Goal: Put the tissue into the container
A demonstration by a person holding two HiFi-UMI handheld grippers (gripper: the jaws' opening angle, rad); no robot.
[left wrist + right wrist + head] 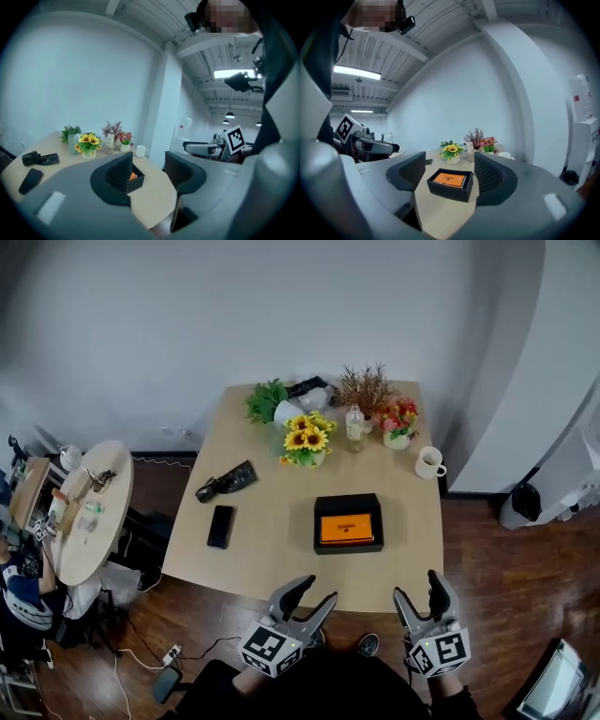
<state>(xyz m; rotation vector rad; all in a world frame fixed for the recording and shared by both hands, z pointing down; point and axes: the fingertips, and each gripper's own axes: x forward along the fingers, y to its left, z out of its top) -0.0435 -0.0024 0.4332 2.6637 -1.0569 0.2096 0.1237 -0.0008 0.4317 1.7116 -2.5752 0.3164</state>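
while both tools hang just off the near edge of the pale, smooth-topped wooden table (281, 559), the left gripper (316, 592) has its ribbed dark pads spread with nothing between them, and the right gripper (419, 587) is parted too, also empty. ahead of them sits the container (348, 500) – a shallow, rectangular matte-black box – with a flat orange packet (347, 528) lying inside it. a glossy black phone (220, 526) lies to its left; a white mug (429, 462) and potted sunflowers (307, 440) stand farther back.
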